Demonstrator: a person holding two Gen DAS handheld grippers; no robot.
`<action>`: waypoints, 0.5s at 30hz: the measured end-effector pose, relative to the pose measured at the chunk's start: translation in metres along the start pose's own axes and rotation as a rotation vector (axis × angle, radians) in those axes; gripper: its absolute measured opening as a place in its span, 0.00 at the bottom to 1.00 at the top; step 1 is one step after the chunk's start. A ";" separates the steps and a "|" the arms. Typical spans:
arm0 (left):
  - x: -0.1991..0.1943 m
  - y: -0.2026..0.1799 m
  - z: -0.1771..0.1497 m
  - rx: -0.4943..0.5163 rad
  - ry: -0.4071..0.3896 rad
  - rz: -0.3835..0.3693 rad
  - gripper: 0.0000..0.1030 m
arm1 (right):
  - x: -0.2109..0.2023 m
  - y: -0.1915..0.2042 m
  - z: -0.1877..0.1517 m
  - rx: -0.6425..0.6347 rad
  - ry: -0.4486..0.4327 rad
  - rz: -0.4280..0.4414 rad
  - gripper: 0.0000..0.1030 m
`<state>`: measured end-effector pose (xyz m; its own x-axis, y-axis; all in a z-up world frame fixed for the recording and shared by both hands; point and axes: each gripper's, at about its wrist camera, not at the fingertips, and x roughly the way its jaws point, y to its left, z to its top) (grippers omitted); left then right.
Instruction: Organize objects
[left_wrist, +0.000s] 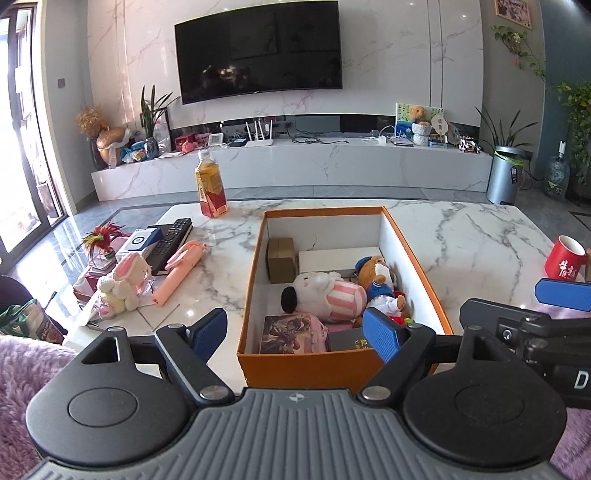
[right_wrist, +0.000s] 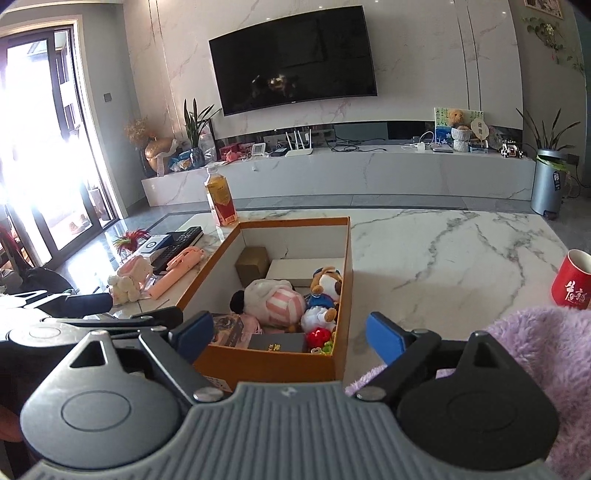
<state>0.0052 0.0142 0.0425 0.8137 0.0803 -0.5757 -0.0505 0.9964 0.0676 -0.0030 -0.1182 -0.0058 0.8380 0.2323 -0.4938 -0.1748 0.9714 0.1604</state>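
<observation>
An orange box (left_wrist: 417, 258) (right_wrist: 210, 266) stands on the marble table. It holds a white plush with pink stripes (left_wrist: 325, 295) (right_wrist: 273, 301), a bear plush in blue (left_wrist: 380, 280) (right_wrist: 325, 284), a brown carton (left_wrist: 281, 259), a white box, a picture book (left_wrist: 290, 334) and a black box (right_wrist: 279, 341). My left gripper (left_wrist: 295, 332) is open and empty at the box's near end. My right gripper (right_wrist: 290, 334) is open and empty, also at the near end. A rabbit plush (left_wrist: 123, 282) (right_wrist: 127, 280) and a pink handle (left_wrist: 181, 271) lie left of the box.
A drink bottle (left_wrist: 209, 184) (right_wrist: 220, 199) stands behind the box. A black remote (left_wrist: 170, 240), a card box and a red feather toy (left_wrist: 101, 236) lie at the table's left. A red mug (left_wrist: 565, 258) (right_wrist: 574, 278) stands at the right. Purple fleece (right_wrist: 535, 350) lies near me.
</observation>
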 end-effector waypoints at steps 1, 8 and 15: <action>0.000 0.000 0.001 -0.006 -0.001 -0.007 0.92 | -0.001 0.001 0.000 -0.006 -0.003 0.003 0.88; 0.007 -0.005 0.003 0.008 0.008 -0.009 0.92 | -0.003 0.000 -0.001 -0.032 -0.022 -0.026 0.91; 0.022 -0.005 0.002 -0.010 0.030 -0.015 0.92 | 0.017 -0.005 -0.004 -0.013 0.014 -0.031 0.91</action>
<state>0.0246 0.0114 0.0316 0.7966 0.0664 -0.6008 -0.0444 0.9977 0.0514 0.0101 -0.1192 -0.0186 0.8358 0.2027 -0.5103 -0.1558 0.9787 0.1335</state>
